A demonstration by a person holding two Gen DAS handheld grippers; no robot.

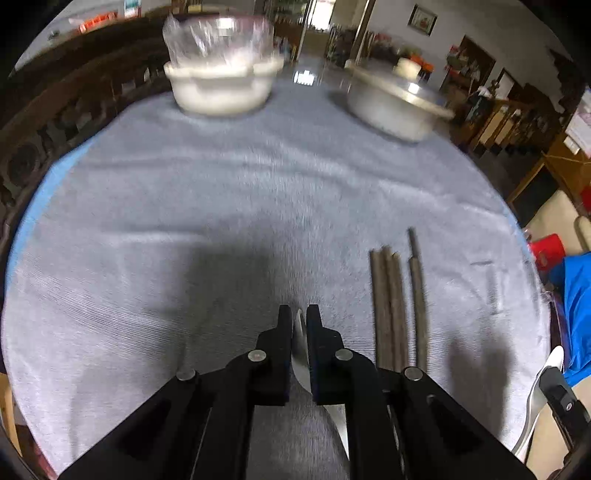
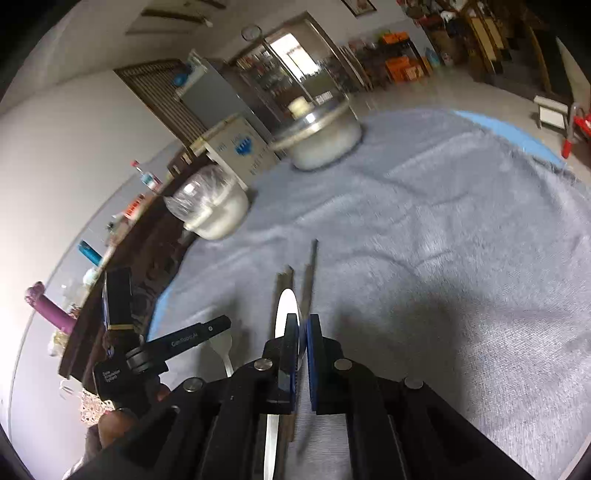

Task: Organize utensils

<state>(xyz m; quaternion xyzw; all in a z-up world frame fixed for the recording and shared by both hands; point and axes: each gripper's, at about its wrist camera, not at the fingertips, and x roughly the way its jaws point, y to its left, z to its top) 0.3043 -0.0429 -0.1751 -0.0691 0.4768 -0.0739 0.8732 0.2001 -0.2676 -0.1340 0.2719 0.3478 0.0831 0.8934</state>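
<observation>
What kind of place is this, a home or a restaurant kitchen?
Most likely a home dining room: a round table under a grey cloth, covered bowls of food on it, and a framed picture on the wall behind.

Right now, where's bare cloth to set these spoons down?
Free: the wide grey cloth between the chopsticks and the two far bowls: plastic-covered bowl, lidded bowl. Crowded: beside the chopsticks, near both tools.

We read no text with certainty: white lettering on the black mount (image 2: 184,338) left of the right gripper (image 2: 303,325) is too blurred.
</observation>
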